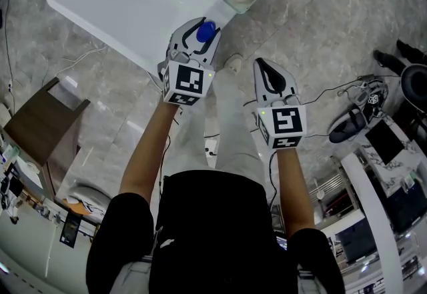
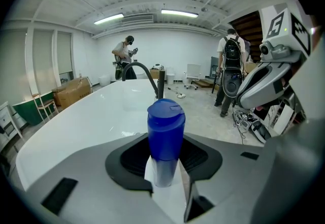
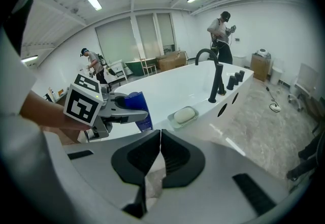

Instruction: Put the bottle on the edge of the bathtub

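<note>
Left tool [image 1: 200, 36]: clenched on the blue plastic flip-cap bottle [image 2: 165, 134], pads against both its sides. The bottle is upright, base down on the rim of the white bathtub [image 2: 86, 121], on the side nearest the person. Right tool [image 3: 160, 133]: jaws closed together, nothing between them, held off to the side above the grey marble floor [image 1: 320, 39].

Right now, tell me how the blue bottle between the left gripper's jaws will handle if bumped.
The blue bottle is tall and narrow on a small base, so it would probably tip easily and, being round, roll along the bathtub rim. Its smooth, plastic-looking wall seems rigid but perhaps slippery. Weight I cannot judge; contents are hidden.
</note>
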A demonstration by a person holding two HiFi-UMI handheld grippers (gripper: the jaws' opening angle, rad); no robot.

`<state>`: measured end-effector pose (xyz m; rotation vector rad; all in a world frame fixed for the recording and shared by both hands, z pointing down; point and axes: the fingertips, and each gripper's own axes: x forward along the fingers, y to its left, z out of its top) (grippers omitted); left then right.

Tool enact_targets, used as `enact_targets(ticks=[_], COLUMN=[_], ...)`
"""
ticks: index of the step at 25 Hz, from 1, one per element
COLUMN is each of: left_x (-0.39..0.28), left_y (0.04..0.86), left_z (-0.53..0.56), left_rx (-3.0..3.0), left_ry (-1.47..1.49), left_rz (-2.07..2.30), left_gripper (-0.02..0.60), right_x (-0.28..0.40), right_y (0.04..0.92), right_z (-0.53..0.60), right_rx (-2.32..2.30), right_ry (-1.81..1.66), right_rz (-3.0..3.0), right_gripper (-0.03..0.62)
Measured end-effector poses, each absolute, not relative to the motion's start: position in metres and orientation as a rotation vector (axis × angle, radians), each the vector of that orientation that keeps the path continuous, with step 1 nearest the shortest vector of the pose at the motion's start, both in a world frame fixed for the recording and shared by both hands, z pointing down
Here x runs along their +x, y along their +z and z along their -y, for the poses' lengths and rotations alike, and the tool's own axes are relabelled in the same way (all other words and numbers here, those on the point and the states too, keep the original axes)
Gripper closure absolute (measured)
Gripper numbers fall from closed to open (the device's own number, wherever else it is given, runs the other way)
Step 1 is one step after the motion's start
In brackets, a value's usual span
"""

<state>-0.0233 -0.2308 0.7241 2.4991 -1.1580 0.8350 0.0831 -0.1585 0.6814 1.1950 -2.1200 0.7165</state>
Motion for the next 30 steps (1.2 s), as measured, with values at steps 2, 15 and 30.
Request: enact_targets(ticks=[2,15,30], left_x=[-0.024,-0.024,-0.027], left_y=[0.724,0.722,0.711], left_z=[0.231,0.234,0.235], left_rx=[2.495,2.508,2.507], left_ry=[0.832,0.836,0.784], left_rz=[1.168,1.19,1.163], left_gripper=[0.41,0.41,0.385], right_x=[0.084,0.084,0.083], right_y=[0.682,0.683,0.677], right_z=[0.158,0.16,0.165], right_rx=[1.194,1.188,1.2], right_ry=[0.718,0.719,0.707], right_rz=[2.118,2.12,2.125], right_gripper=[0.569,0.569,0.569])
